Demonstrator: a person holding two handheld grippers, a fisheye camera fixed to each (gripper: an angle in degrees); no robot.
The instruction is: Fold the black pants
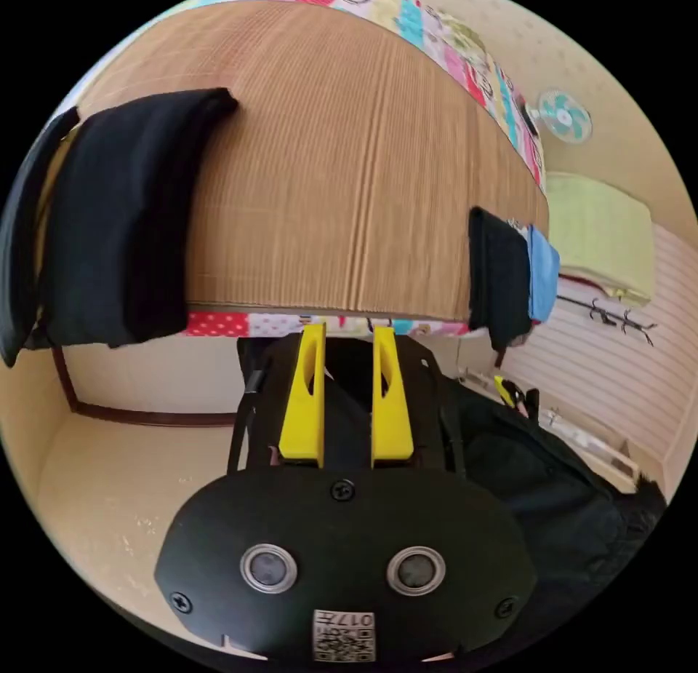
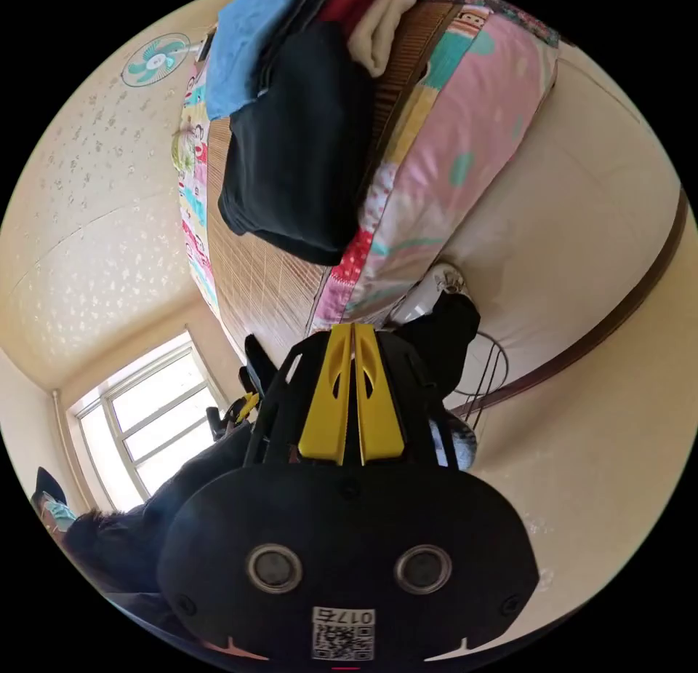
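while the left gripper (image 1: 346, 331) hangs with its yellow jaws parted by a clear gap and nothing between them, the right gripper (image 2: 352, 327) has its jaws drawn together until the tips meet, gripping nothing. just past the left jaws in the left gripper view runs the near edge of the bed (image 1: 305, 324), a strip of bright patterned bedding under a woven straw mat (image 1: 349, 185) whose broad middle lies bare and open. the folded black pants (image 1: 120, 214) lie at one end of that mat, reaching out to its edge, and a stack of clothes (image 1: 509, 280) with dark and blue pieces sits at the opposite end, well apart from the pants. the right gripper view shows that stack (image 2: 291, 120) nearer, blue, black, red and cream pieces piled up and overhanging the mat's edge beside a pink patterned pillow (image 2: 465, 134). below the bed's edge a stretch of pale floor (image 1: 109, 484) lies open. farther off a small fan (image 1: 563, 116) is mounted on the wall, and a window (image 2: 145, 418) lets in light. each gripper body carries a small printed code label, too distorted to read.
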